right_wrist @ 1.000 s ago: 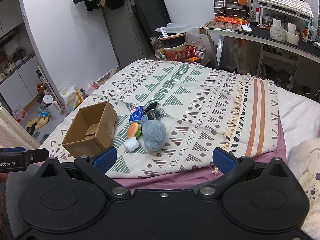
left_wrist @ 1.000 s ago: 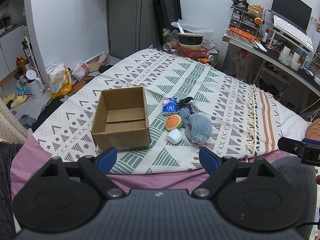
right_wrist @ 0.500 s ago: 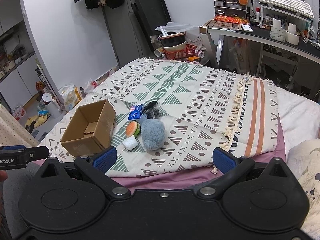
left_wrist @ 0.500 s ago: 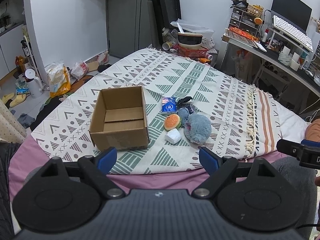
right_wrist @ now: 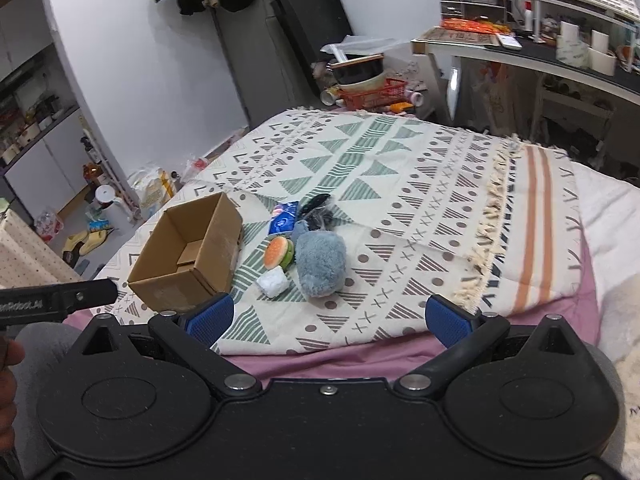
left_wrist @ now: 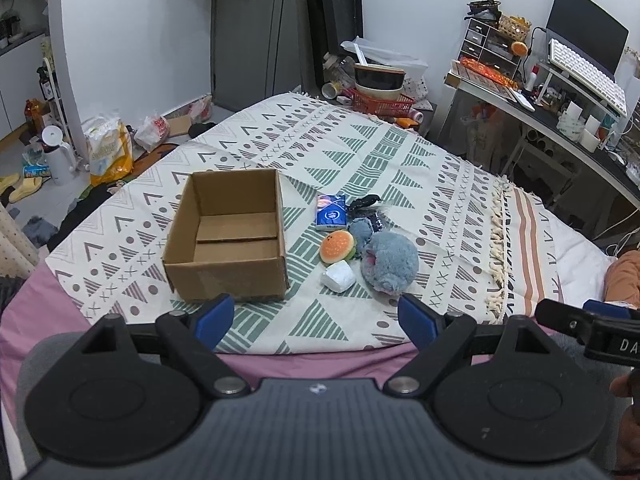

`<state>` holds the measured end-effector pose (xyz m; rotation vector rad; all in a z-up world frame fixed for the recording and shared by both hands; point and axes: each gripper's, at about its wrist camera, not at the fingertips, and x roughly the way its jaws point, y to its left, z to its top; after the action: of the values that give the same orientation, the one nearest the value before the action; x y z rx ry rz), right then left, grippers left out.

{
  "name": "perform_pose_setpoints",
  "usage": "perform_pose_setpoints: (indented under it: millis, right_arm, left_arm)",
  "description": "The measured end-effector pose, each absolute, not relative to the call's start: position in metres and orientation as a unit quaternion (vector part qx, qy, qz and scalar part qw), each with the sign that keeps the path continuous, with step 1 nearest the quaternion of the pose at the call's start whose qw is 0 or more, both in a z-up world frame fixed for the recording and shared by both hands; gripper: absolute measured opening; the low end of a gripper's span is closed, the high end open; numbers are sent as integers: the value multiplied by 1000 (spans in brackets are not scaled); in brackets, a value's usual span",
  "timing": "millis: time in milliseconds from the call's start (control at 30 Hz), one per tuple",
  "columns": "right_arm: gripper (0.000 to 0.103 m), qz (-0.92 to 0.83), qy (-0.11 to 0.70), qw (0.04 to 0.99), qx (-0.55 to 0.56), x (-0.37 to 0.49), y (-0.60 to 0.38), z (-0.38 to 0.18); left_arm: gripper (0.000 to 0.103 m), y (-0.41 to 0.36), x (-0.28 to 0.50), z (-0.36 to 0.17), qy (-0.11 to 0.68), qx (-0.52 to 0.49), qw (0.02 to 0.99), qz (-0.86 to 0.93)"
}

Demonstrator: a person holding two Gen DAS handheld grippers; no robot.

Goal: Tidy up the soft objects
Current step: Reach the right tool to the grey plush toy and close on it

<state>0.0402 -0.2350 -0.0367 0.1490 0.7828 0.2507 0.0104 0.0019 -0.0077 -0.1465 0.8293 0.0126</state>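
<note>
An empty cardboard box (left_wrist: 230, 236) (right_wrist: 192, 254) stands open on the patterned blanket. To its right lie a burger-shaped toy (left_wrist: 337, 246) (right_wrist: 278, 253), a white soft block (left_wrist: 339, 276) (right_wrist: 273, 283), a grey-blue plush (left_wrist: 390, 262) (right_wrist: 320, 262), a blue tissue pack (left_wrist: 330, 212) (right_wrist: 284, 218) and a black item (left_wrist: 366, 202) (right_wrist: 316, 210). My left gripper (left_wrist: 316, 320) hovers at the bed's near edge, open and empty. My right gripper (right_wrist: 326, 320) is likewise open and empty, short of the toys.
The blanket (left_wrist: 400, 168) covers a bed with a pink sheet (left_wrist: 312, 360). A desk (left_wrist: 560, 120) with a keyboard stands at the right, a red basket (left_wrist: 382, 102) with bowls beyond the bed, and bags and clutter on the floor (left_wrist: 104, 148) at the left.
Both views have shifted only slightly; the box and the toys lie where they were and both grippers stay open.
</note>
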Motion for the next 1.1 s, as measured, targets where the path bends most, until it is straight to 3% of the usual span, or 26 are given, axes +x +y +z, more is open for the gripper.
perform_pose_setpoints:
  millis: [400,600,733,800,900,1033,1100]
  right_arm:
    - [68,150,413,892,110,94,-230,-69]
    - [69,151,426,883,127,121,-225,-83]
    - [89,148,432,879,138,139,-224,-93]
    - [90,152,437,875,144,148,-223,-98]
    - [87,162,443,869,149,161,-218,-105]
    - [68,179,458,856,157,179,-211,-117]
    - [65,182,467,850,162,187,-208,-124]
  left_arm:
    - [87,-2,49,-35,414,-98,905,-2]
    - [88,-5,73,-51,424,-90,901,13]
    - [88,-2,87,-62,418,-116,901,17]
    - [88,-2,94,-66,415,-119,902,24]
    - [88,-6,108,-73,426,-114,897,30]
    - [88,-7,123,-84,438,-107,892,44]
    - [88,-6,129,-89,444,-111,888,41]
